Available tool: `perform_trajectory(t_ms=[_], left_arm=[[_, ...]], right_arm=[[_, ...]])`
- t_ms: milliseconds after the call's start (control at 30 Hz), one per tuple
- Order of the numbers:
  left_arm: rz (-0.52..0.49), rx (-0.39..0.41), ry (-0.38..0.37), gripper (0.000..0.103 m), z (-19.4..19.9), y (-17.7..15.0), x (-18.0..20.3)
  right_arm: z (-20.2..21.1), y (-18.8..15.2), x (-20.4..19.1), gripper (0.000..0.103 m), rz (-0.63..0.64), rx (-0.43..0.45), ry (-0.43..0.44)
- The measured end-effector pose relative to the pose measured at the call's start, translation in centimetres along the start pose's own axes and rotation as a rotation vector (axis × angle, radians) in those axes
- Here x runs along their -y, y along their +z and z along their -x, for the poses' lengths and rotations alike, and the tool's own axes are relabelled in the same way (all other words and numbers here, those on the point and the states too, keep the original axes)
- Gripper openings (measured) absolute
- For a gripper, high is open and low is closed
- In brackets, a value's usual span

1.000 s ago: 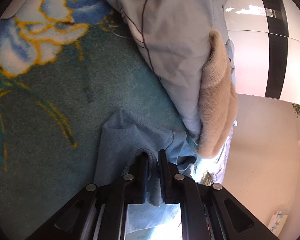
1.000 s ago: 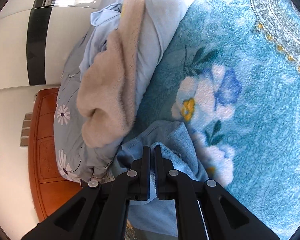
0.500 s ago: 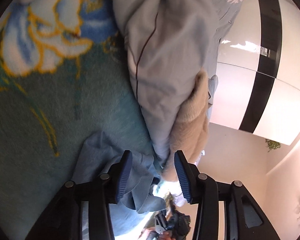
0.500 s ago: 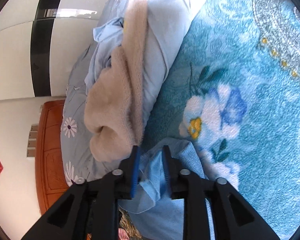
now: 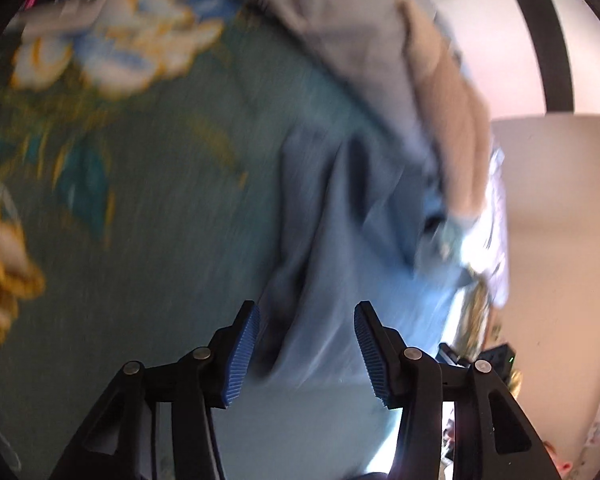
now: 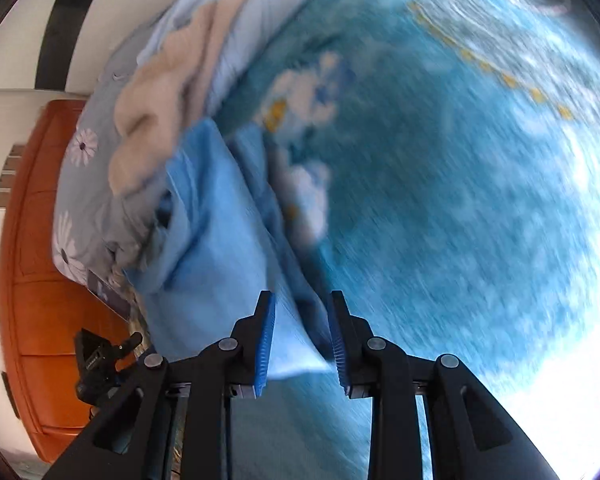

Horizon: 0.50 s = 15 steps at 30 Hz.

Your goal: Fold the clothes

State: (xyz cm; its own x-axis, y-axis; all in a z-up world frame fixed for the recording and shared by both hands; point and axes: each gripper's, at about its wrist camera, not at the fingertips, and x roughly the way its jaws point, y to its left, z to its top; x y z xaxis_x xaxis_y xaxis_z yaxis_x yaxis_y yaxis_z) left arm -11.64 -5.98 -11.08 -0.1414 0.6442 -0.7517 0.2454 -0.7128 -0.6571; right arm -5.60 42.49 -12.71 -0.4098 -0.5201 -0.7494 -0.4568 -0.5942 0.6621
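Floral blanket (image 6: pixel 440 200) underlies blue garment (image 6: pixel 220 248), touching bunched quilt (image 6: pixel 100 184).

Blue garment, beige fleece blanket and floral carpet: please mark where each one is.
blue garment (image 6: pixel 216 240), right wrist view, on its broad folded middle.
beige fleece blanket (image 6: pixel 156 100), right wrist view, on its fluffy outer surface.
floral carpet (image 5: pixel 152 240), left wrist view, on a plain green part.

I see a soft, matt blue cloth garment (image 6: pixel 216 240) lying on a plush teal floral blanket (image 6: pixel 440 200) with a fuzzy pile. Beside it sits a fleecy beige blanket (image 6: pixel 160 112) against smooth pale-blue cotton bedding (image 6: pixel 80 184). My gripper pads (image 5: pixel 242 354) are ribbed blue rubber on matt black plastic. A glossy orange wooden headboard (image 6: pixel 32 280).
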Motion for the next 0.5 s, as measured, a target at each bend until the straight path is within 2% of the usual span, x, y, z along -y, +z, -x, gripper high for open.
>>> perform_trajectory(t_ms=[167,300,433,500], left_arm=[[0.134,-0.028,-0.058,0.055,-1.0,-4.4,-3.2],[0.173,-0.028,-0.075,0.056,-2.5,-4.6,-2.9],[0.219,0.009,-0.129,0.056,-3.4,-4.7,-2.4],[0.237,0.028,-0.130,0.056,-3.9,-4.9,-2.3]], right_arm=[[0.5,-2.4,1.9,0.032,-0.068,-0.015,0.047],[-0.1,-2.9,2.9,0.032,-0.135,-0.013,0.090],[-0.8,-2.6,3.2,0.033,-0.201,0.018,0.152],[-1.1,-2.5,3.2,0.033,-0.222,0.043,0.161]])
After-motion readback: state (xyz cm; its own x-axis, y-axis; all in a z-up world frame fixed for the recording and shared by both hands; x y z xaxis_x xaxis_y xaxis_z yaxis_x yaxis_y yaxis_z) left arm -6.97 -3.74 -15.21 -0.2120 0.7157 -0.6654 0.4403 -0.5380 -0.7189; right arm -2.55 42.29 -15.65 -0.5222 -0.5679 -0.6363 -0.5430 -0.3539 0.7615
